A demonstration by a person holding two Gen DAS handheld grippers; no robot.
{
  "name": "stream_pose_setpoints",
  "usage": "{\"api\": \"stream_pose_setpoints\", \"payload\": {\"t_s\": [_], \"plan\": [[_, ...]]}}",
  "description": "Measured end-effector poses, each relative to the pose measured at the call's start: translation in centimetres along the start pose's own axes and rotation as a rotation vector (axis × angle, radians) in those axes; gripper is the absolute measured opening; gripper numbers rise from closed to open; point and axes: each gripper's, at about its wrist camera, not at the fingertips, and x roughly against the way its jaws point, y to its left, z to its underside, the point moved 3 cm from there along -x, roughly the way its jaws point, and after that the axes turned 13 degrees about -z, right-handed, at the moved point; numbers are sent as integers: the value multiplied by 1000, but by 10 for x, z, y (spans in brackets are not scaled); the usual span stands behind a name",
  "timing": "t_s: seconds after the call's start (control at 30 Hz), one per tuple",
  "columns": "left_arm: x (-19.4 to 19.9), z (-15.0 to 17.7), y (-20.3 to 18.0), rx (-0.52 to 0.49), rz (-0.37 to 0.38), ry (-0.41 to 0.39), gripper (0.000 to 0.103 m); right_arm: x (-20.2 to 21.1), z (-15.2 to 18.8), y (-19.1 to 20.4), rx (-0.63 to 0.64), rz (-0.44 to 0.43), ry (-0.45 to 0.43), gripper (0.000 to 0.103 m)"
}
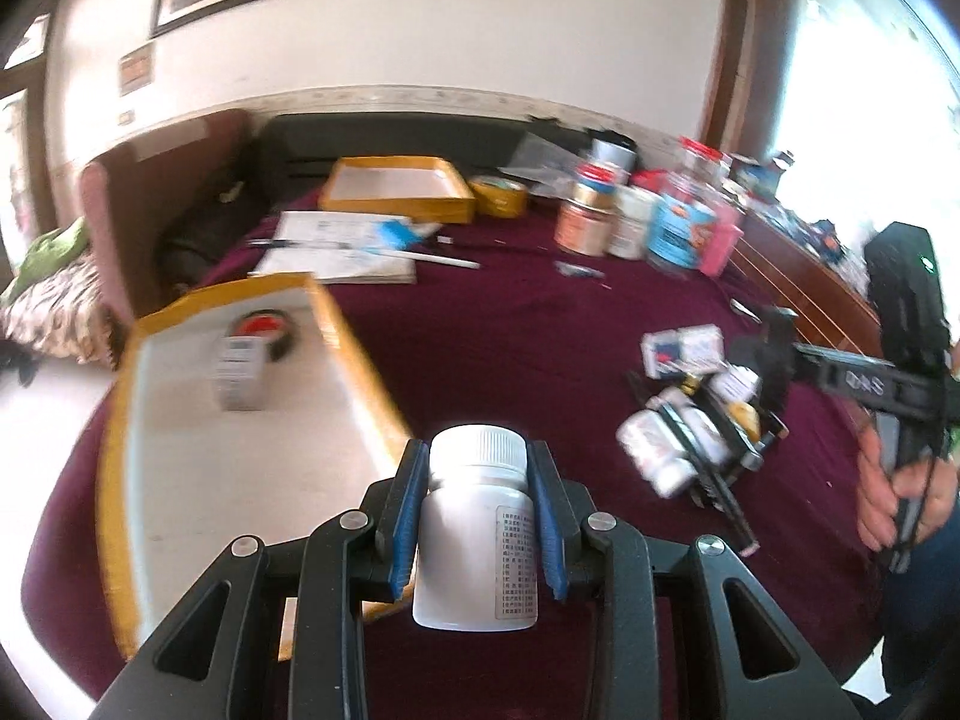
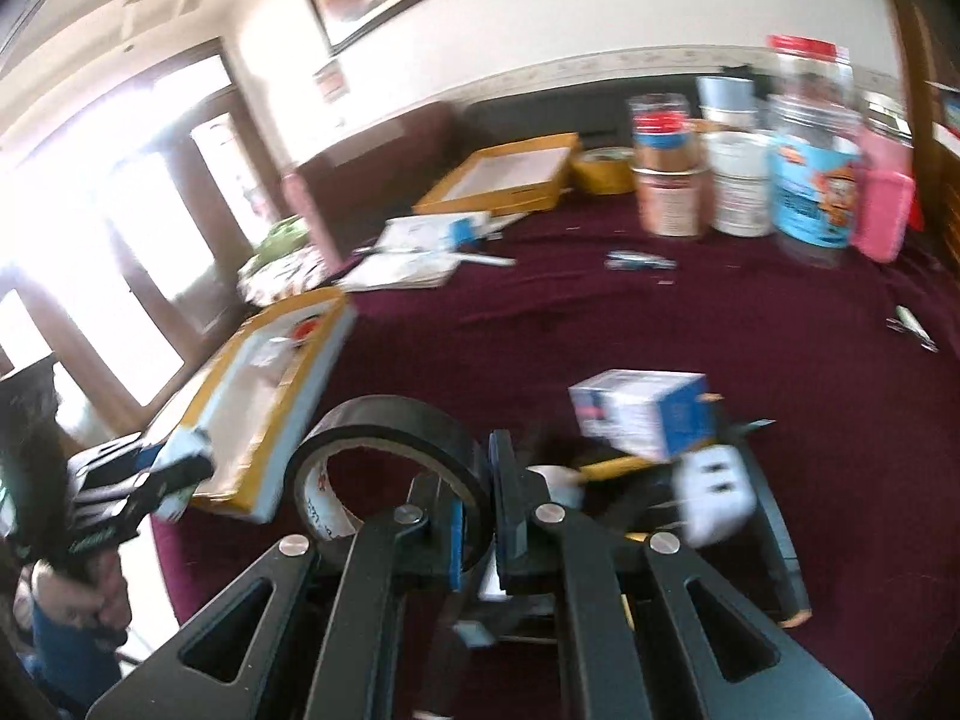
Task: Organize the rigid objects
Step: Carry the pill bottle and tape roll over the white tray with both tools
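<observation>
My left gripper (image 1: 478, 450) is shut on a white pill bottle (image 1: 474, 540) with a ribbed cap, held upright between the blue pads. It hangs beside the near corner of a yellow-rimmed tray (image 1: 354, 348), which holds a small box (image 1: 240, 372) and a red-and-black tape roll (image 1: 270, 330). My right gripper (image 2: 489, 444) is shut on the wall of a black tape roll (image 2: 372, 420). In the left wrist view that gripper (image 1: 768, 354), held by a hand, is above a pile of small bottles and boxes (image 1: 660, 450).
A second yellow tray (image 1: 396, 186), a yellow tape roll (image 1: 498, 195) and several cans and jars (image 1: 630, 216) stand at the back of the maroon table. Papers and pens (image 1: 342, 252) lie mid-table. A blue-white box (image 2: 642, 414) and white plug (image 2: 714, 492) lie below the right gripper.
</observation>
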Motion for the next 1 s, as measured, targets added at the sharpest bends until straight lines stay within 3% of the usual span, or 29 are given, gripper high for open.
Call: {"api": "stream_pose_setpoints", "payload": {"t_s": [0.3, 0.43, 0.67, 1.0], "plan": [[-15, -16, 76, 77, -98, 38, 34, -64, -20, 96, 153, -136, 165, 7], [-36, -27, 103, 99, -131, 83, 34, -104, -22, 126, 200, -156, 261, 7], [-93, -43, 140, 137, -186, 191, 35, -186, -24, 153, 251, -123, 424, 7], [-160, -52, 159, 190, -206, 317, 35, -264, -22, 162, 344, 0, 548, 7]]}}
